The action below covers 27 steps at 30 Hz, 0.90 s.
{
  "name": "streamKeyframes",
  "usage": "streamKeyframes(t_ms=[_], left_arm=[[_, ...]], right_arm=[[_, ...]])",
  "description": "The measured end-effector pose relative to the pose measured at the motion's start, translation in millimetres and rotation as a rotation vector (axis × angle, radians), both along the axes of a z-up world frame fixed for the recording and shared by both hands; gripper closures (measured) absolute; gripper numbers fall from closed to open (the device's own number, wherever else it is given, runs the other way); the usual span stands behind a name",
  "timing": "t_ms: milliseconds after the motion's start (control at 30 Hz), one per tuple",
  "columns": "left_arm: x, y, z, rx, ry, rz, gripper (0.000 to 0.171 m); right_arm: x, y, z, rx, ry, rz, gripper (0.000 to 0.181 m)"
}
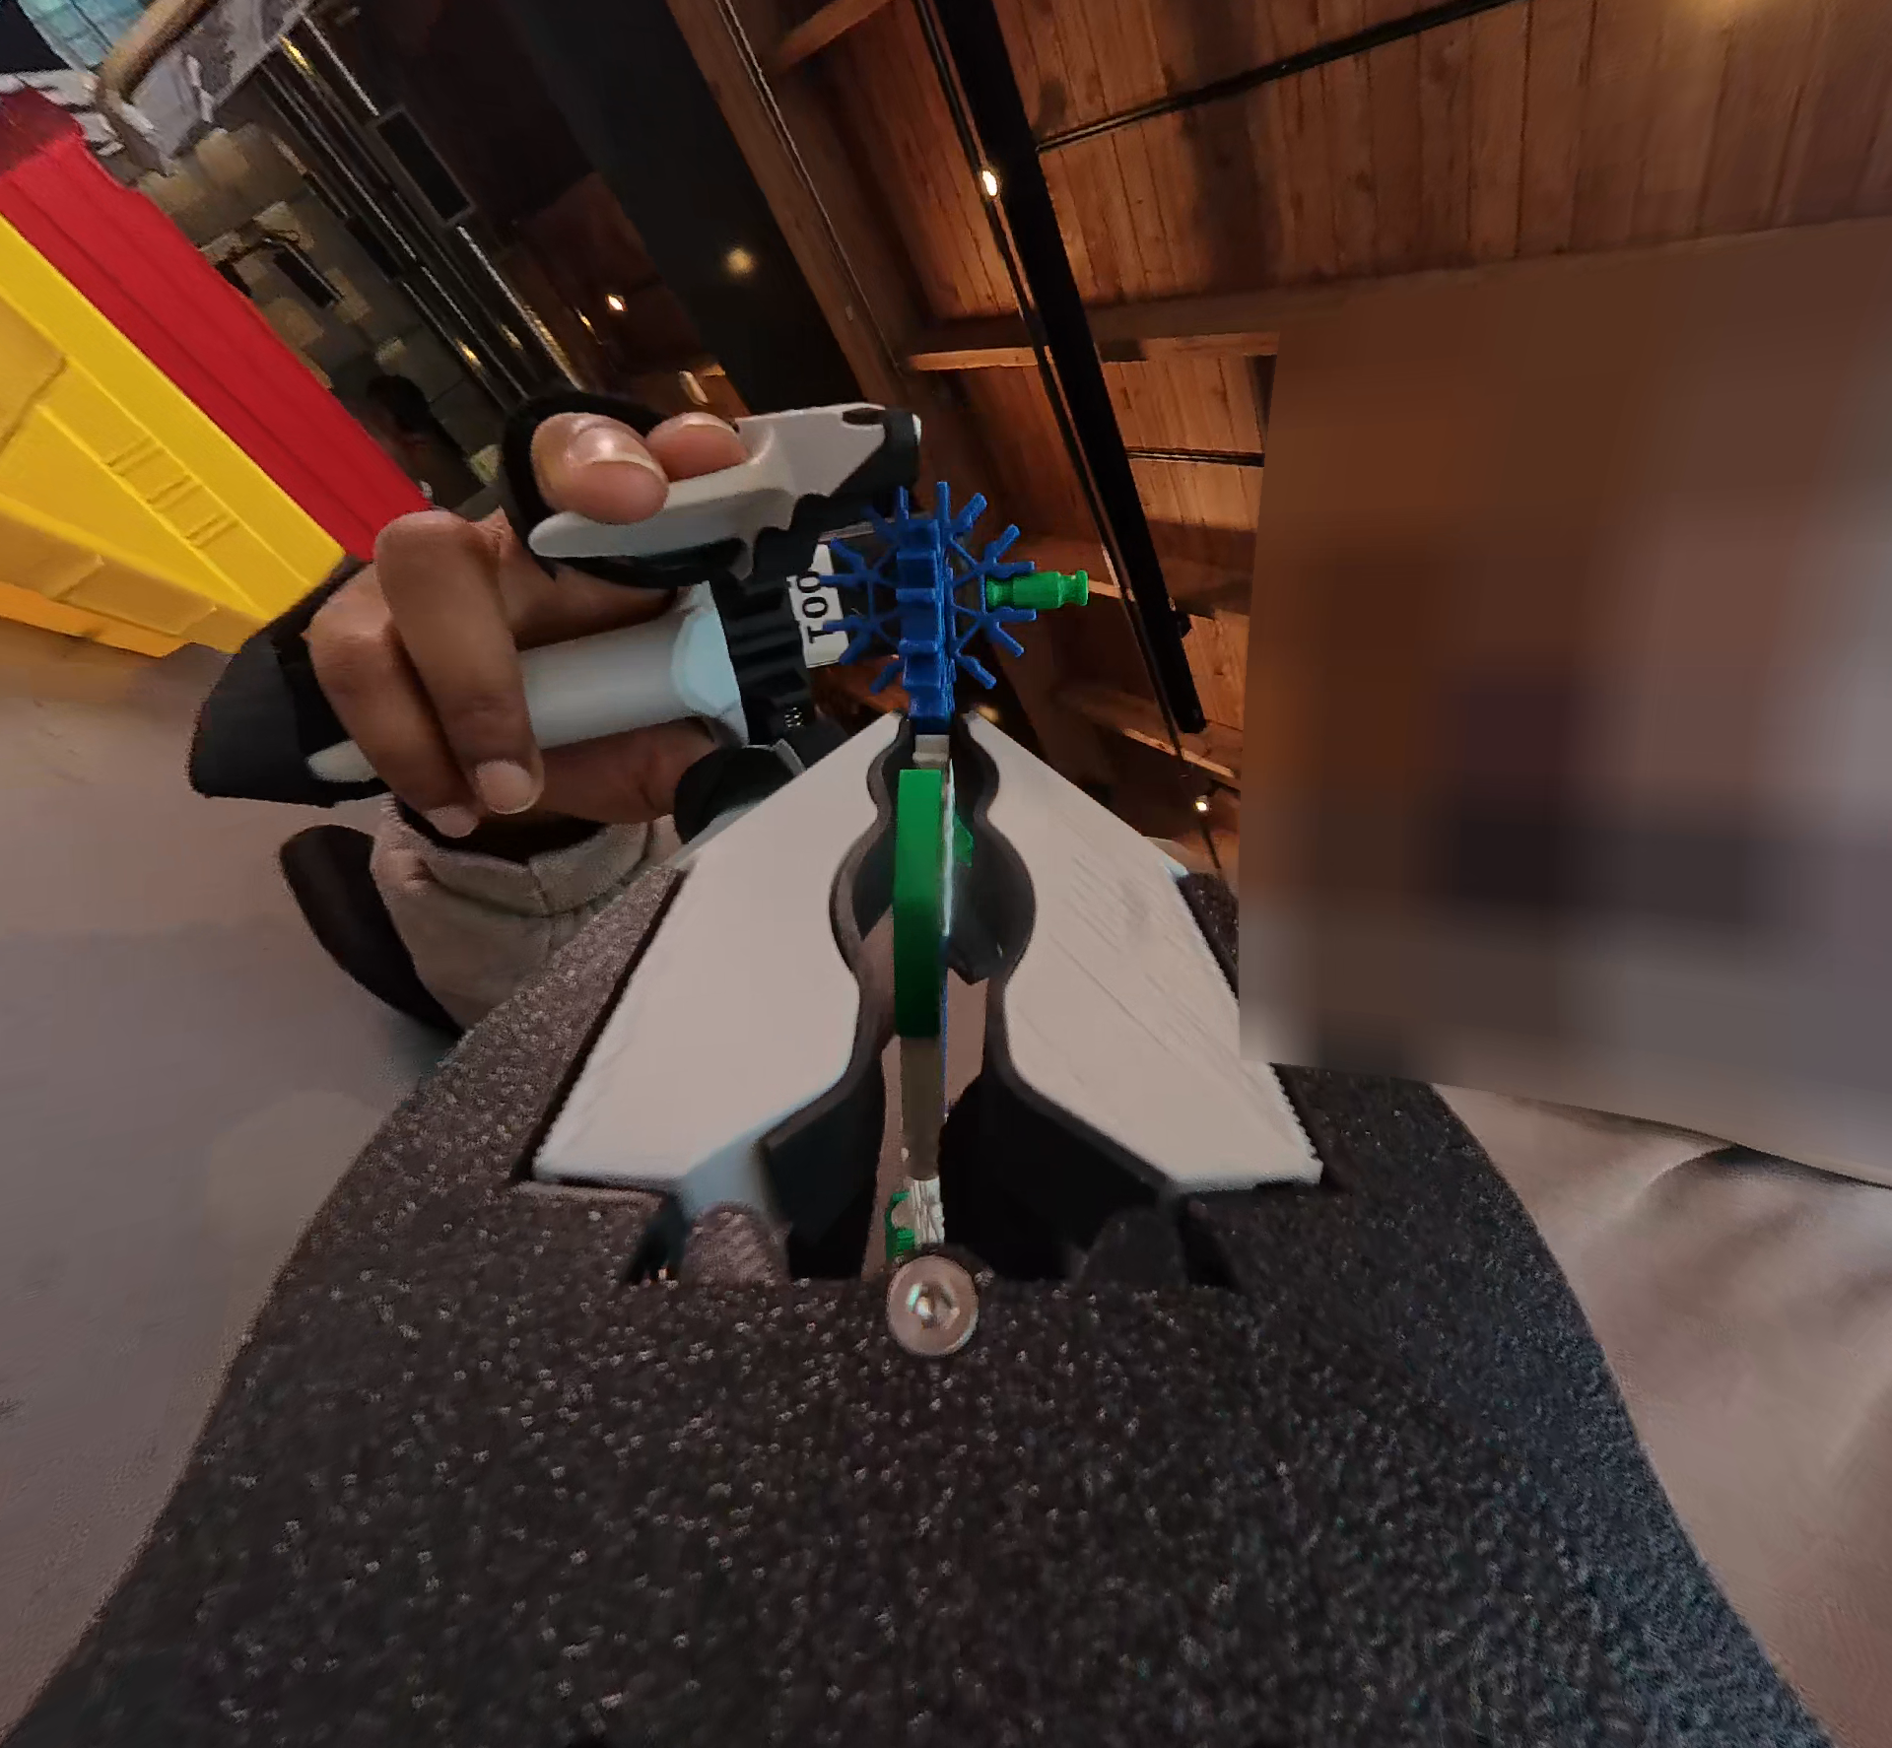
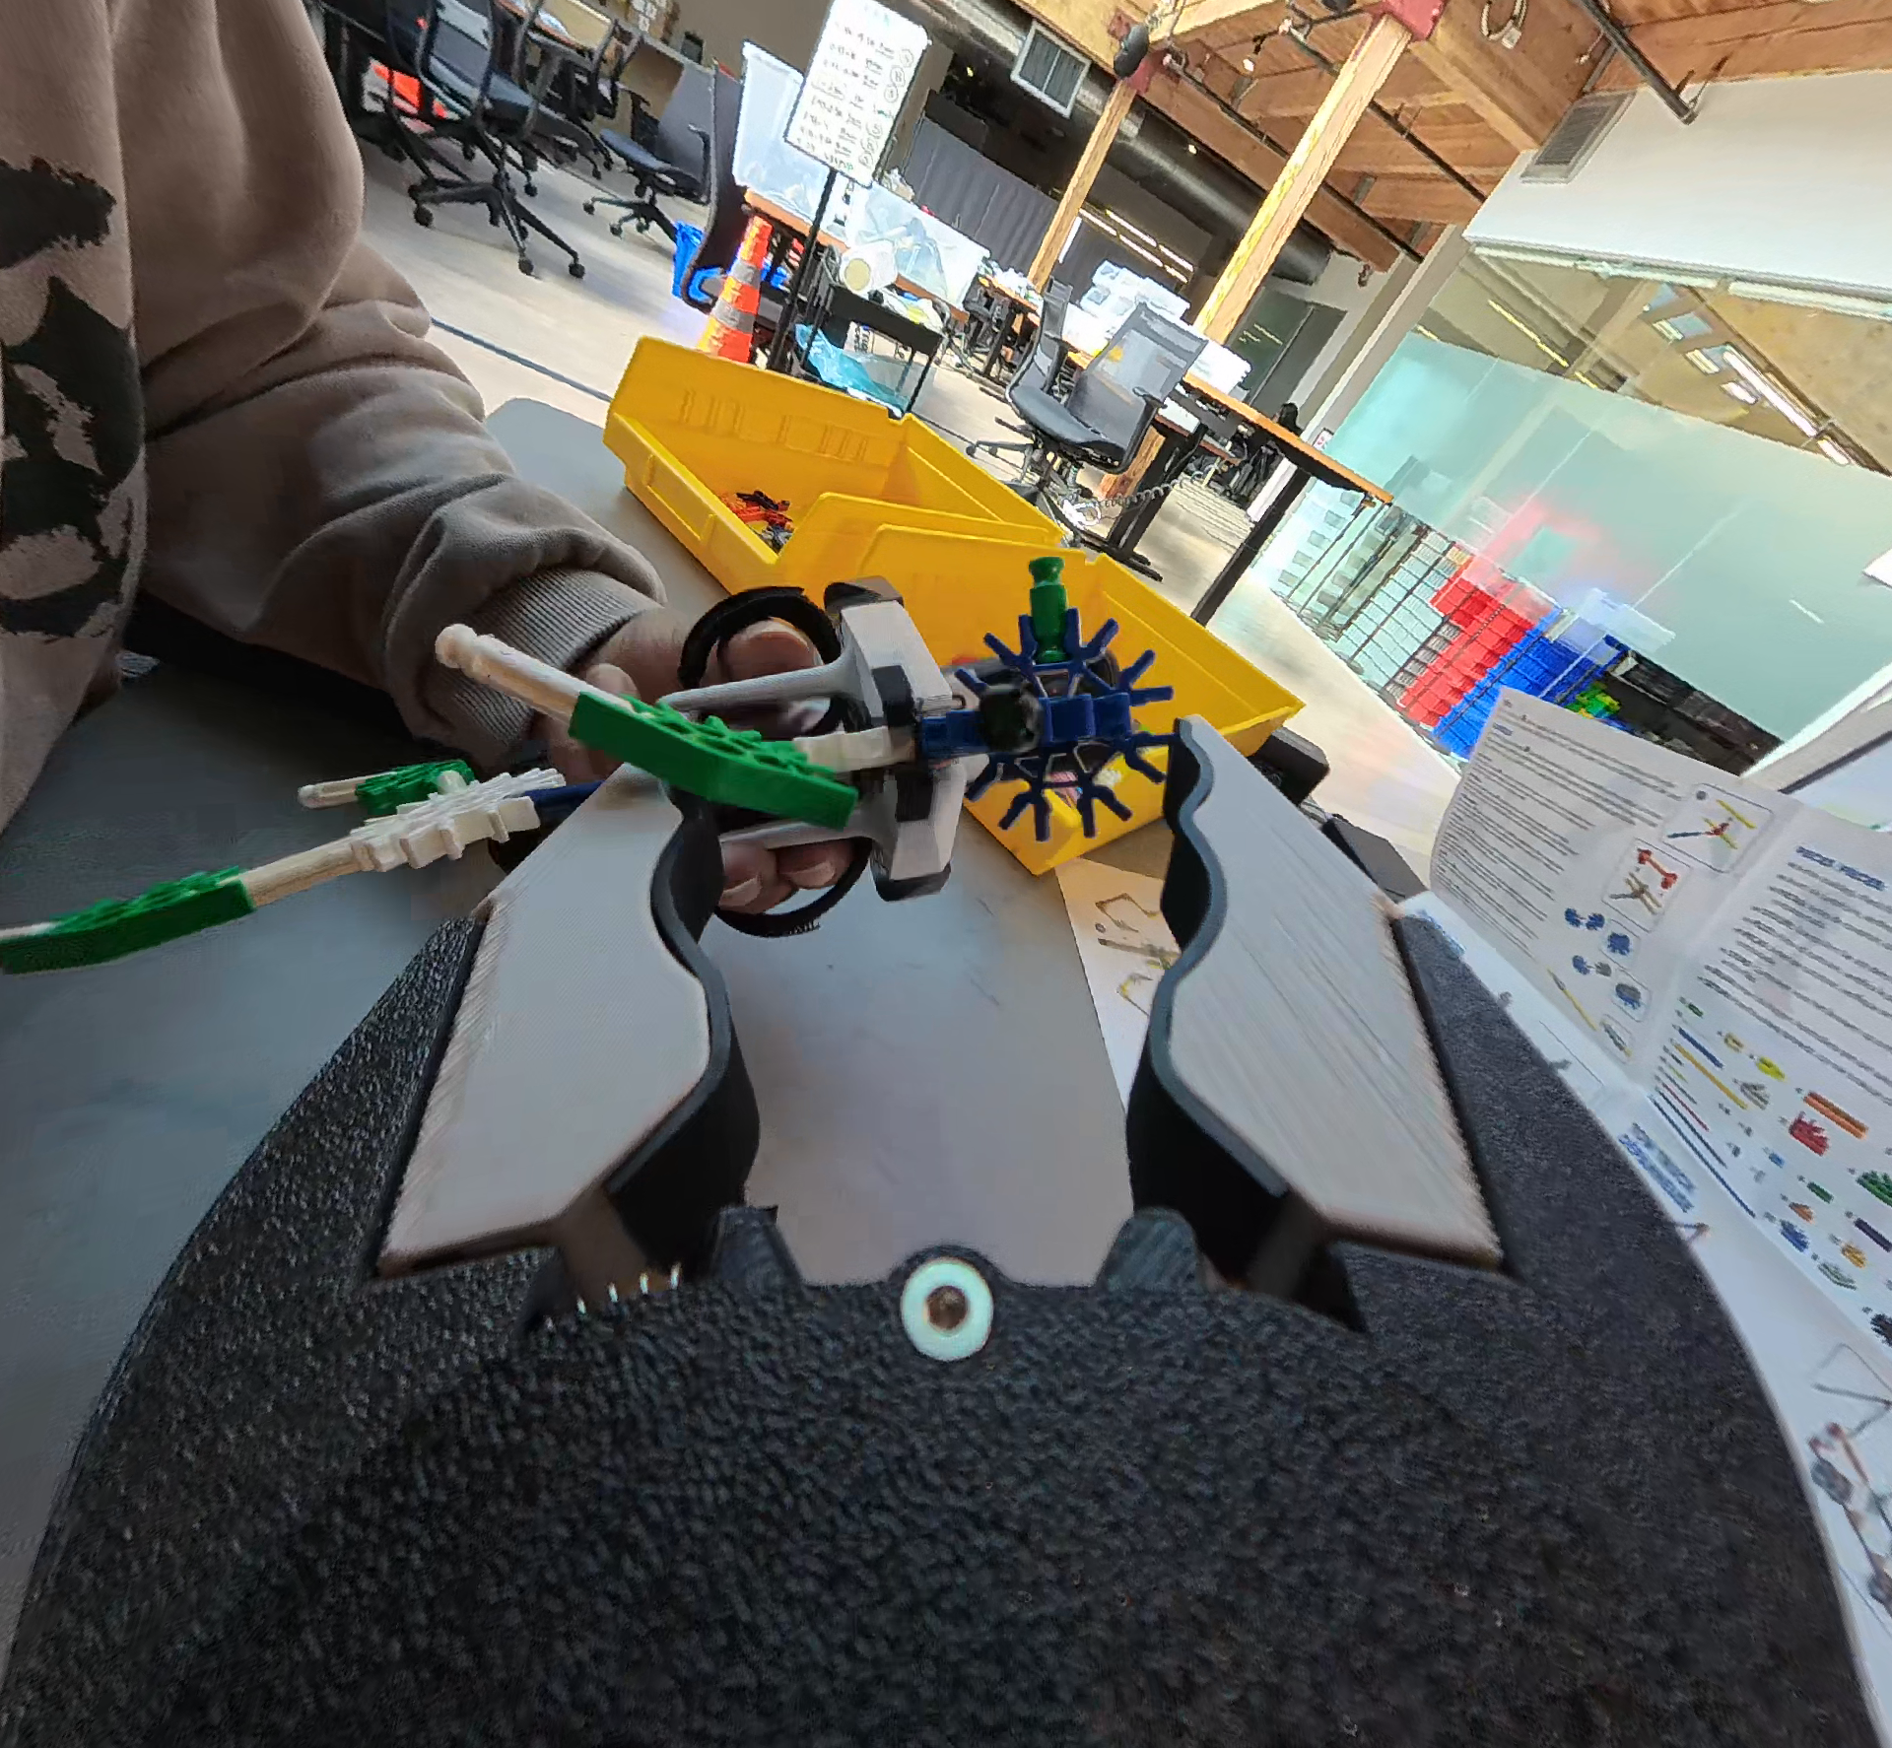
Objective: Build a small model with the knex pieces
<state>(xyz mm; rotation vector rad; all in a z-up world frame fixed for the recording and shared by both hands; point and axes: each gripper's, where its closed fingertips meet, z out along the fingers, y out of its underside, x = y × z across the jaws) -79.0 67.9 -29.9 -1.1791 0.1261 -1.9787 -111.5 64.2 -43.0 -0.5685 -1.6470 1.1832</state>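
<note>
2 claws show: the left claw (image 1: 927, 747) is pressed closed on a toy-rod assembly (image 1: 916, 890), and the right claw (image 2: 927, 880) stands wide apart, holding nothing. The assembly counts 1 blue snowflake connector (image 1: 927, 593) at its far end, 1 short green peg (image 1: 1039, 589) stuck in that connector, 1 flat green connector (image 1: 914, 900) between the fingers and 1 pale rod running through. In the right wrist view the blue connector sits just beyond the right claw's fingertips, between them and not touching. On the grey table (image 2: 184, 1064) lie 1 white snowflake connector (image 2: 450, 818) with 2 more green pieces on pale rods, 2 yellow bins (image 2: 778, 460) side by side, and 1 open instruction sheet (image 2: 1679, 962) at the table's right side. Bare table lies under the right claw; the bins close off the far side
</note>
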Motion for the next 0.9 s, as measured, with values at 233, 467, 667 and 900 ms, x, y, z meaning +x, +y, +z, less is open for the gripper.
streamKeyframes(t_ms=[233,467,667,900], left_arm=[[2.3,7.8,-18.5,0.046,0.309,0.120,0.165],[5.1,9.6,-28.0,0.091,0.564,0.203,0.168],[14.0,11.6,-34.3,0.161,0.835,0.285,0.168],[20.5,5.9,-21.4,0.313,1.134,0.402,0.168]], right_arm=[[13.7,22.5,-38.8,-0.012,-0.349,0.029,0.094],[53.8,47.9,-12.2,-0.310,-0.452,0.187,0.117],[38.4,38.0,18.6,-0.208,-0.491,0.114,0.140],[44.3,11.7,27.9,-0.124,-0.839,0.168,0.151]])
